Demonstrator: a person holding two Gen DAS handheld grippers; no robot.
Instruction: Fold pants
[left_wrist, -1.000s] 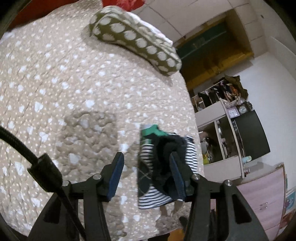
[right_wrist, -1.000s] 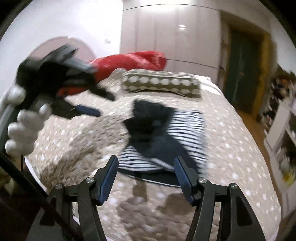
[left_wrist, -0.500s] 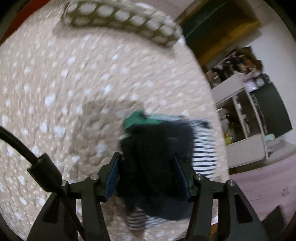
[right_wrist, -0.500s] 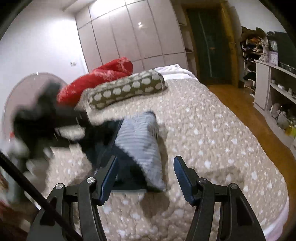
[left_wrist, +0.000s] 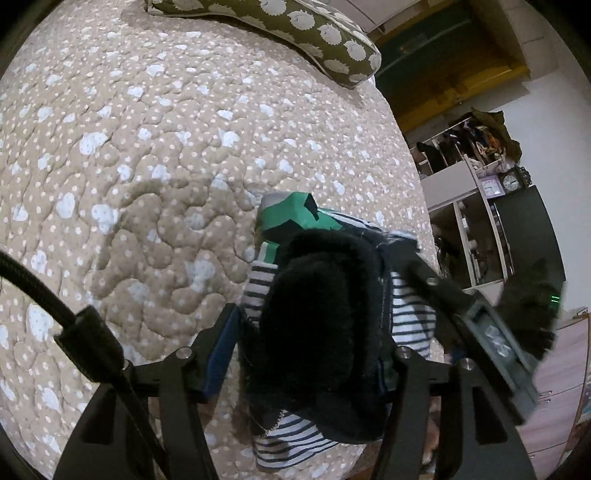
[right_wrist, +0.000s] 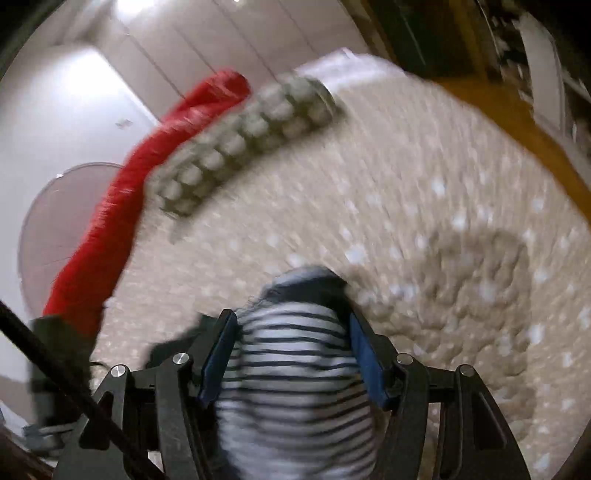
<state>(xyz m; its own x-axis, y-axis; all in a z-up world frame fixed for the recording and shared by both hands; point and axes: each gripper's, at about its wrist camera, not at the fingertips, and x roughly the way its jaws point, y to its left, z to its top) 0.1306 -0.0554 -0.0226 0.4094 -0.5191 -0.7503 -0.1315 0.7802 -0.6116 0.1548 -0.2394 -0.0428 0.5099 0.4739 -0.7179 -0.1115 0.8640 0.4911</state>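
My two wrist views look steeply down past their fingers, close over the bed (left_wrist: 155, 155); both share the spotted pillow (left_wrist: 325, 33) beyond.

Bed's got a beige quilted bedspread (left_wrist: 155, 140) w/ little white blobs all over, puckered stitching. Olive bolster pillow (left_wrist: 314, 33) w/ big white spots lying across the far end; in the right wrist view it's blurry (right_wrist: 243, 144), w/ a red pillow or blanket (right_wrist: 122, 199) right behind it, touching. White wardrobe doors (right_wrist: 221, 40) past that, plus a round pale thing (right_wrist: 59, 225) by the wall, can't tell what. Off the bed's side: open white shelving (left_wrist: 469, 206) crammed w/ stuff, a round clock (left_wrist: 511, 181) on top, dark doorway w/ yellowish wood frame (left_wrist: 443, 74) further back.
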